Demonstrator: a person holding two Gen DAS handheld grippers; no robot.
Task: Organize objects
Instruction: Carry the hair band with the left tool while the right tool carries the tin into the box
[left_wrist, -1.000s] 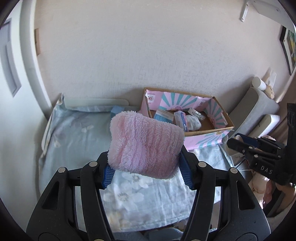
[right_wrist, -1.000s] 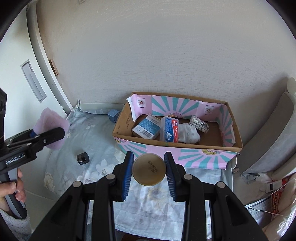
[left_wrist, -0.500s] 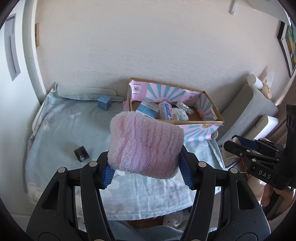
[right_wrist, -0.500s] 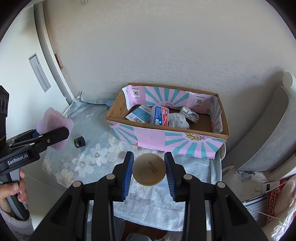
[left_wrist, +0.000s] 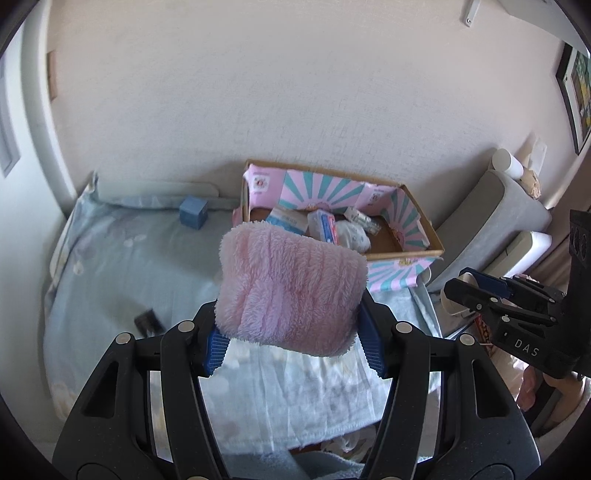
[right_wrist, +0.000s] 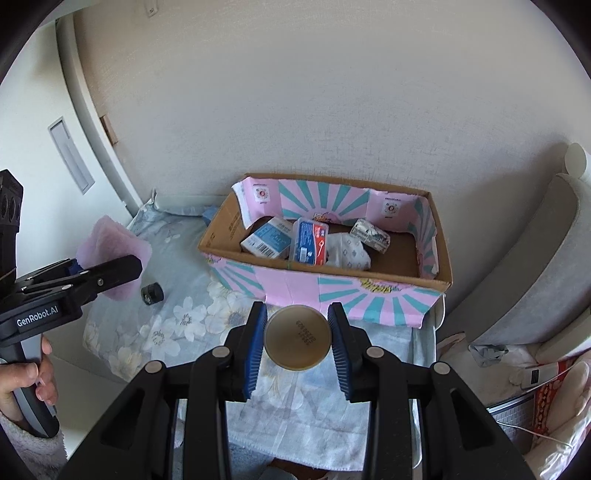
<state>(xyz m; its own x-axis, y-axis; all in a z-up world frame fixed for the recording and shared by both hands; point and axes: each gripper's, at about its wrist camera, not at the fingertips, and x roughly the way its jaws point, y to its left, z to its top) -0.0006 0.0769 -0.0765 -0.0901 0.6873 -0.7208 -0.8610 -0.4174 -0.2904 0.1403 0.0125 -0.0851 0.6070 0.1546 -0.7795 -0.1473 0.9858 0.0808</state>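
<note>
Fingers, left: left gripper (left_wrist: 293, 341) is clamping a fluffy pink cloth (left_wrist: 290, 290) between its blue pads (left_wrist: 216, 349), which are pressing into its two sides; the cloth is bulging up above the fingertips.
Fingers, right: right gripper (right_wrist: 297, 341) is pinching a round tan tin (right_wrist: 297, 336) by its rim, pads tight on both sides, its flat face with dark printed digits turning toward the camera.
Cardboard box: a cardboard box (right_wrist: 436, 275) lined in pink-and-teal sunburst paper is sitting just beyond the right fingers, and beyond and slightly right of the left fingers.
Box contents: a blue-and-white carton (right_wrist: 267, 242), a blue clear-lidded case (right_wrist: 309, 242), a white patterned packet (right_wrist: 349, 253) and a small wrapped block (right_wrist: 369, 236) are lying inside, touching one another.
Bench: a bench covered by a pale blue floral sheet (right_wrist: 177, 325) is lying under both pairs of fingers.
Loose items: a small black cap (right_wrist: 151, 293) is resting on the sheet left of the right fingers; a blue cube (left_wrist: 192, 217) is standing far beyond the left fingers, beside the box's left end.
Person: a hand (right_wrist: 26, 384) is gripping the left gripper's handle.
</note>
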